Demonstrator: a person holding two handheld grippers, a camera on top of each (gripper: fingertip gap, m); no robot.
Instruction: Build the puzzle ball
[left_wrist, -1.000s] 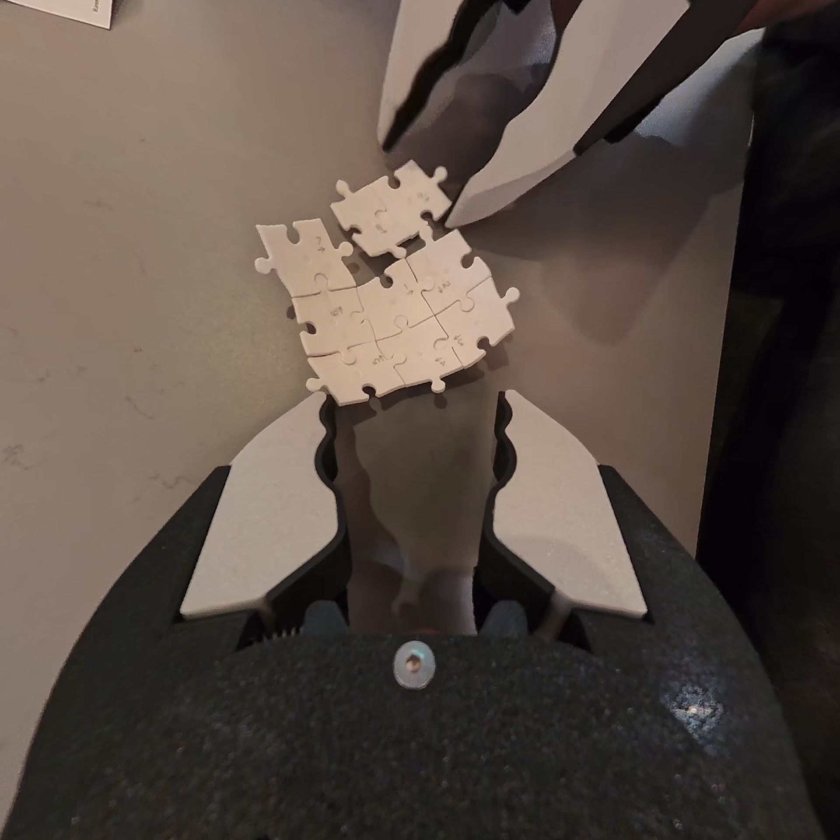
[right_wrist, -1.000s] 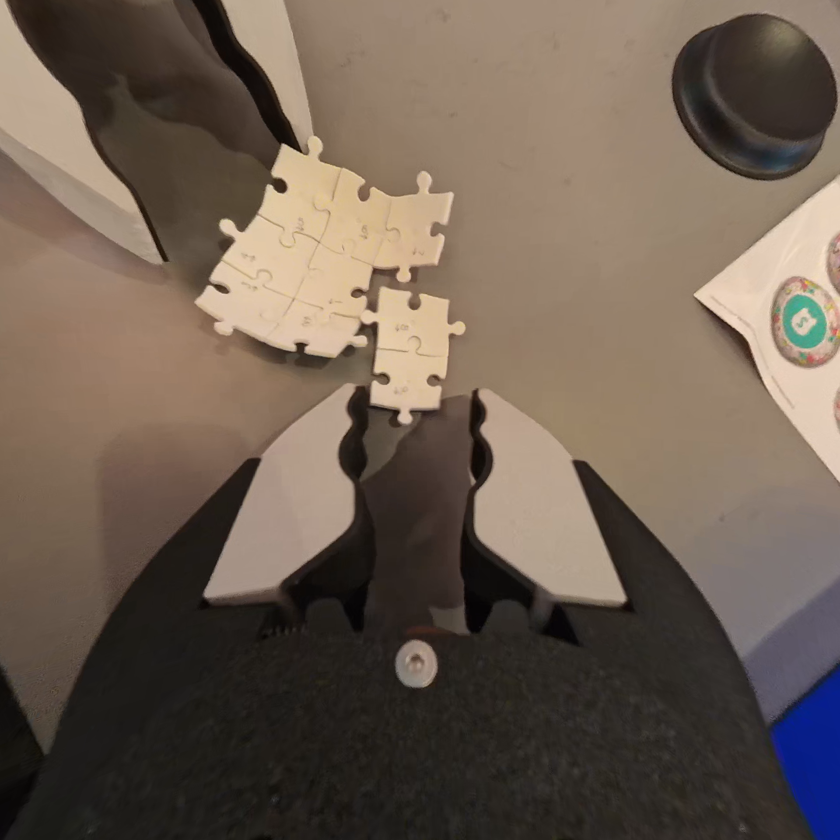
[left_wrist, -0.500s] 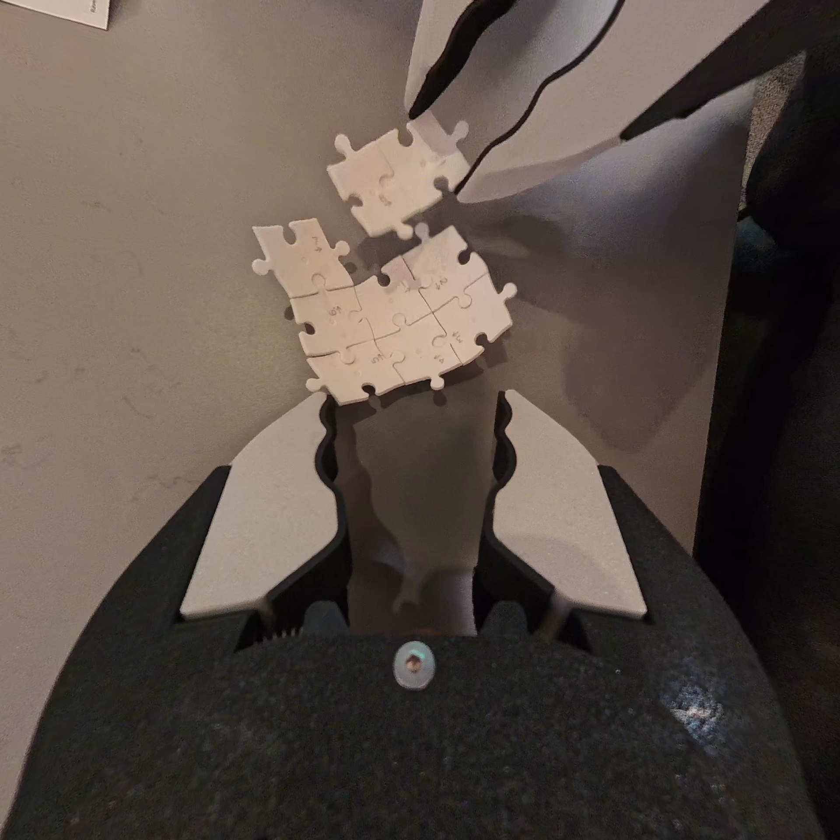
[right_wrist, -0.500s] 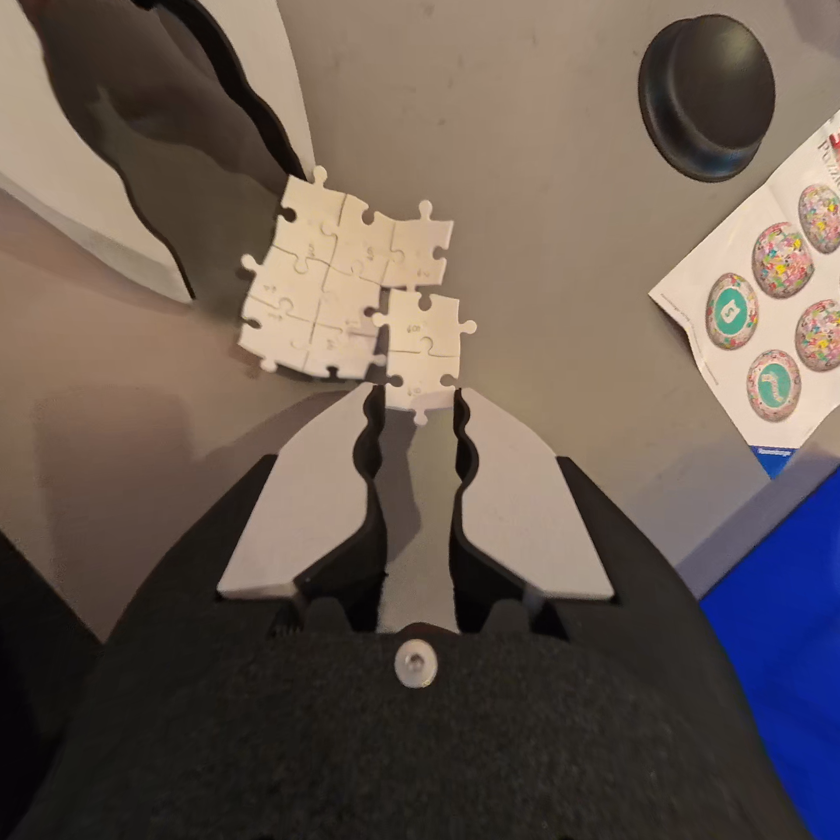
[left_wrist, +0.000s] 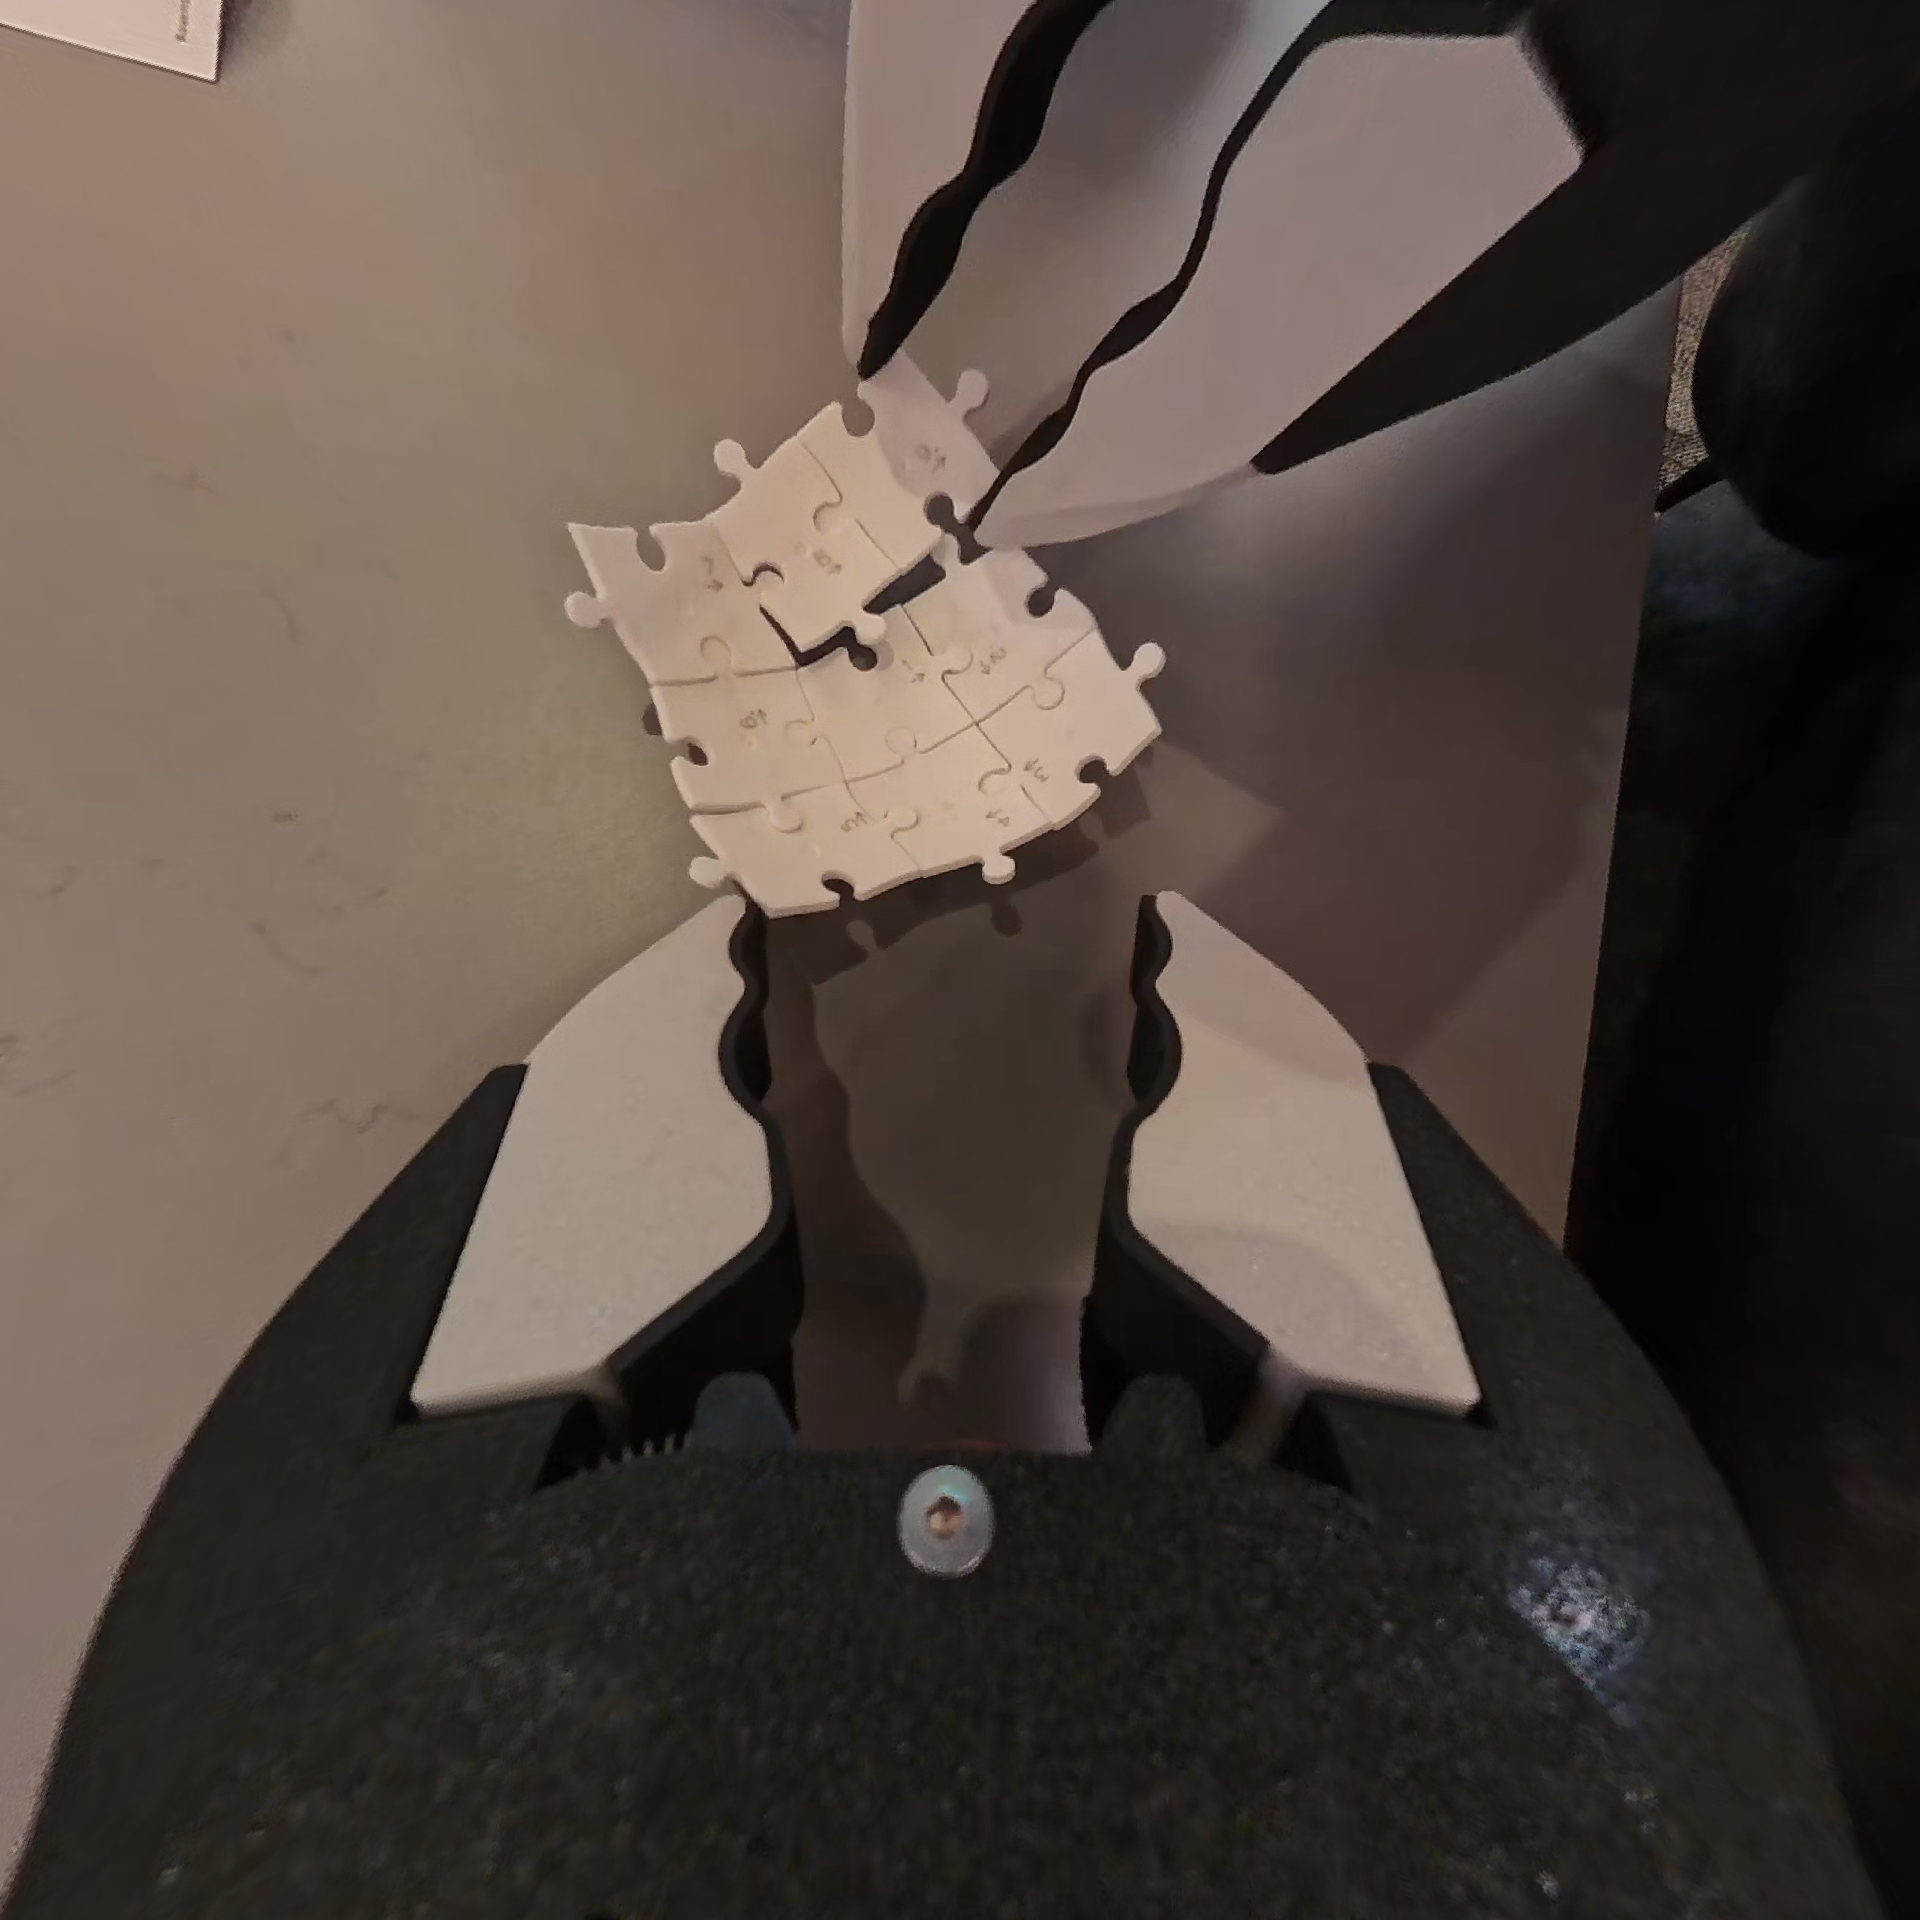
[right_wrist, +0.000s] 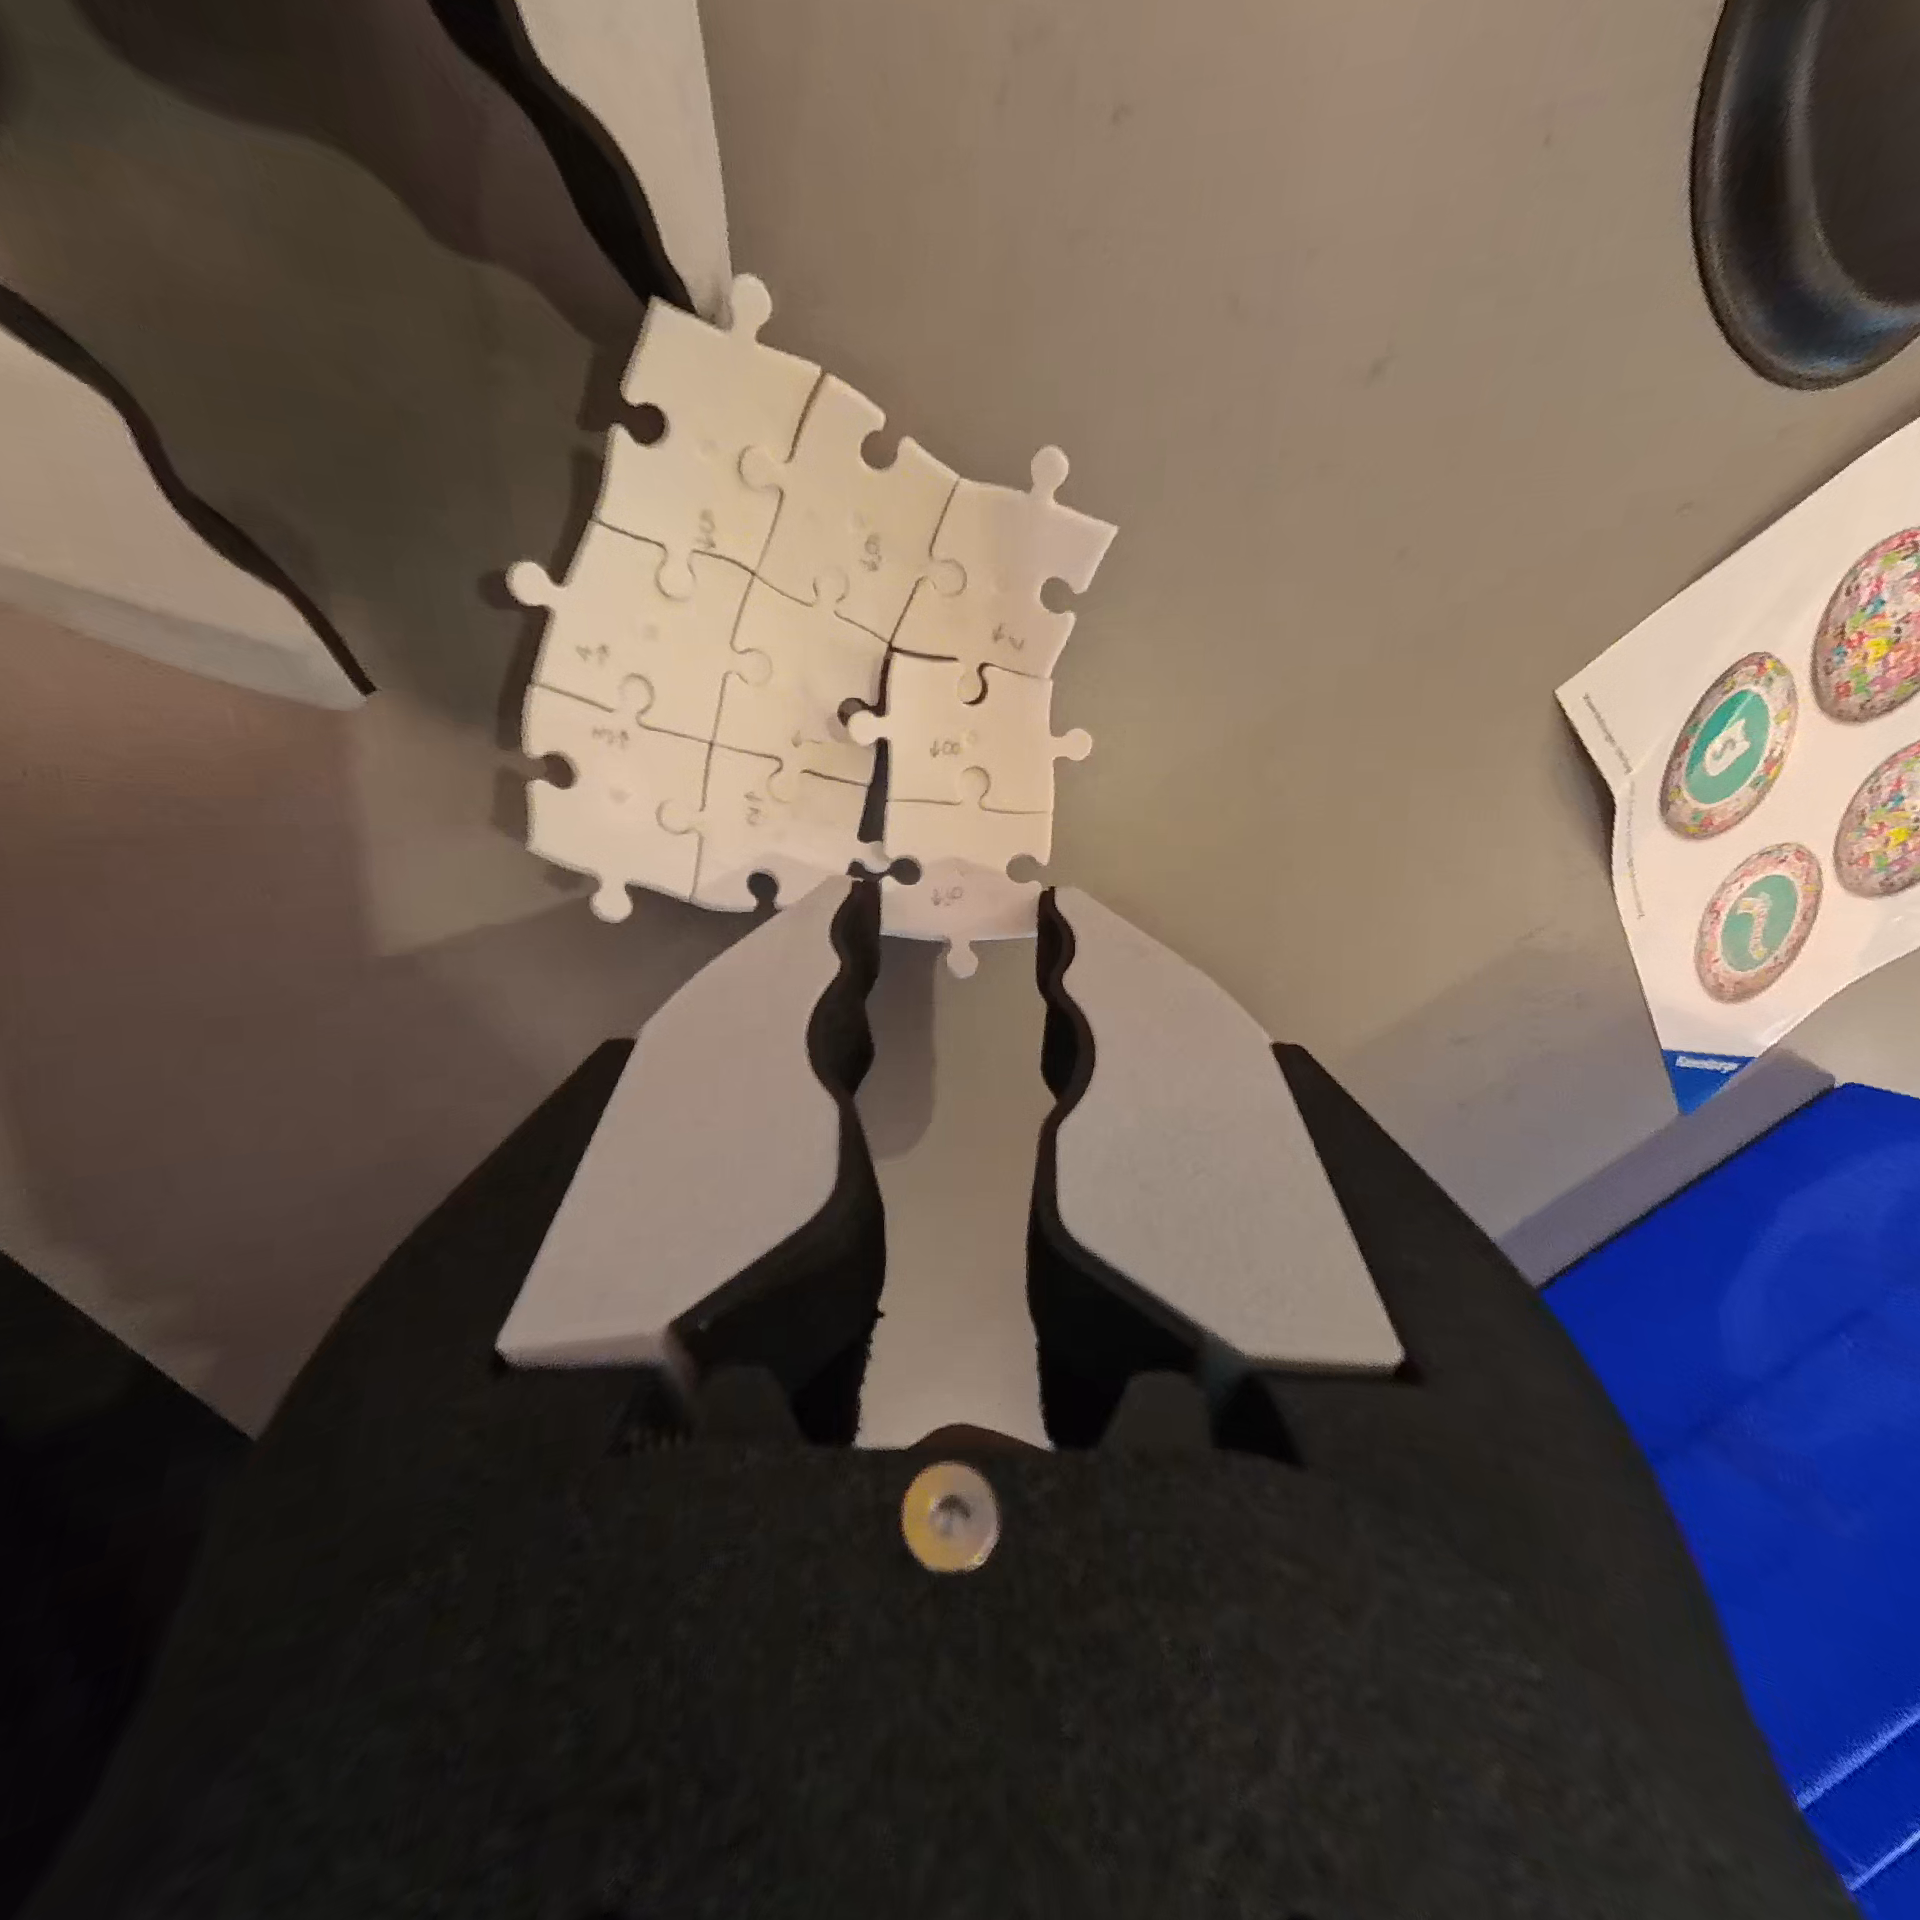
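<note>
Left wrist view: a curved white patch of joined puzzle pieces (left_wrist: 894, 727), matt plastic with knobbed edges, lay on the smooth grey desk (left_wrist: 312, 623) just beyond the left tool (left_wrist: 945, 909). That tool's pale, wavy-edged fingers stood well apart and held nothing, the left tip at the patch's near edge. From above, the right tool (left_wrist: 925, 442) gripped a small strip of pieces (left_wrist: 831, 540) by its far end, its near end lapping onto the patch. Right wrist view: the right tool (right_wrist: 951, 899) was clamped on the strip (right_wrist: 966, 769), which lay along the patch's (right_wrist: 707, 644) right side. A black rounded knob (right_wrist: 1808, 197), a printed sheet (right_wrist: 1787, 748) and a blue box (right_wrist: 1766, 1403) lay to the right.
</note>
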